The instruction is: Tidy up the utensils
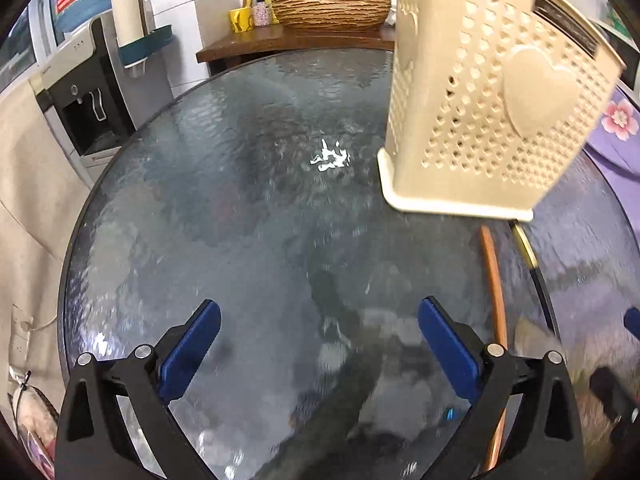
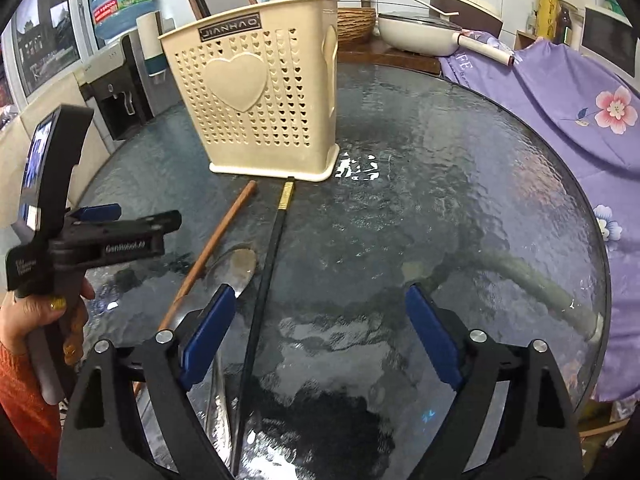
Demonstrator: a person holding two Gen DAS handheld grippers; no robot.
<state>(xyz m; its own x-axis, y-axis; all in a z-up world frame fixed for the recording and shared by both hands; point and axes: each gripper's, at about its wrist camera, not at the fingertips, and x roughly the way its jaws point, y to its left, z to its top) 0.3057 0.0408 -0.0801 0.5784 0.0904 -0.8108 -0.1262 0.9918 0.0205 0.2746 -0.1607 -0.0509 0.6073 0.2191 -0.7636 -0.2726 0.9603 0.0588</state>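
Nearest, the right gripper [image 2: 320,320] hovers low over the glass table [image 2: 460,200], fingers apart and empty. Under it lie a spoon [image 2: 236,268], a black chopstick [image 2: 268,256] and a brown chopstick [image 2: 216,240], still unsorted. The left gripper [image 1: 320,336] is likewise spread, holding nothing. Farther off, the cream holder [image 2: 260,96] already contains several utensils.

The cream plastic utensil holder [image 2: 264,100] is pierced all over with small heart-shaped holes and carries a large plain heart; a black label sits at its 12 o'clock edge. The round glass table [image 2: 460,200] is dark blue-grey with a rippled texture. At its 3 o'clock side hangs a purple cloth [image 2: 560,92] printed with pink flowers. Both grippers' fingers [image 2: 208,336] are blue-padded on black.
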